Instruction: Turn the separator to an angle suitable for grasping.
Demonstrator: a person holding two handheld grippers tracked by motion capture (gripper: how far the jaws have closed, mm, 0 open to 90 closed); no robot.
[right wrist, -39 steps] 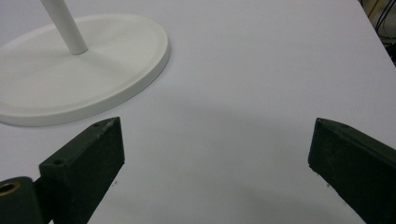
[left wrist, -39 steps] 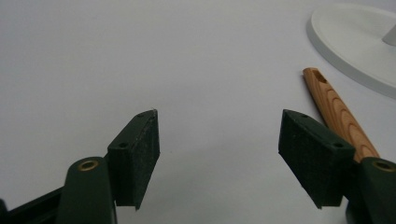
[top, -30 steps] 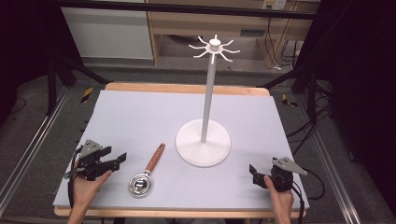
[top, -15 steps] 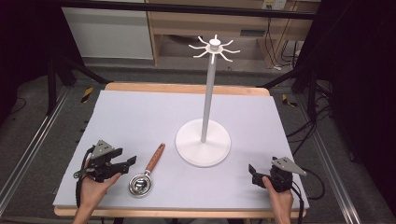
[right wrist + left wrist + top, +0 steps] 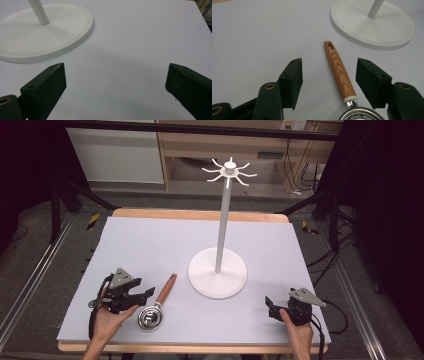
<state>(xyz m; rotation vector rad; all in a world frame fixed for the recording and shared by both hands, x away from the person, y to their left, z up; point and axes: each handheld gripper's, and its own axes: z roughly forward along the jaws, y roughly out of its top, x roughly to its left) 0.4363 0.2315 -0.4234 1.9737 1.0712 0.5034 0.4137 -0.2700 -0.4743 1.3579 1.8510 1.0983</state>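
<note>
1. My left gripper (image 5: pixel 148 293) stood at the table's (image 5: pixel 150 245) 7 o'clock; its jaws, which had just been closing, straddled the measuring cup's wooden handle (image 5: pixel 339 71) without touching it.
2. The measuring cup (image 5: pixel 156 306) lay at 7 o'clock from the white stand (image 5: pixel 218 272).
3. My right gripper (image 5: pixel 268 302) rested at 5 o'clock, jaws wide, holding nothing.

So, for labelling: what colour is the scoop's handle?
Orange-brown wood grain handle with a white collar, clearest in the left gripper view.

left gripper (image 5: pixel 329 83): jaws closing, apart | wooden handle (image 5: pixel 339 71) between, untouched | strainer bowl (image 5: pixel 359 115) probably, cropped
</note>
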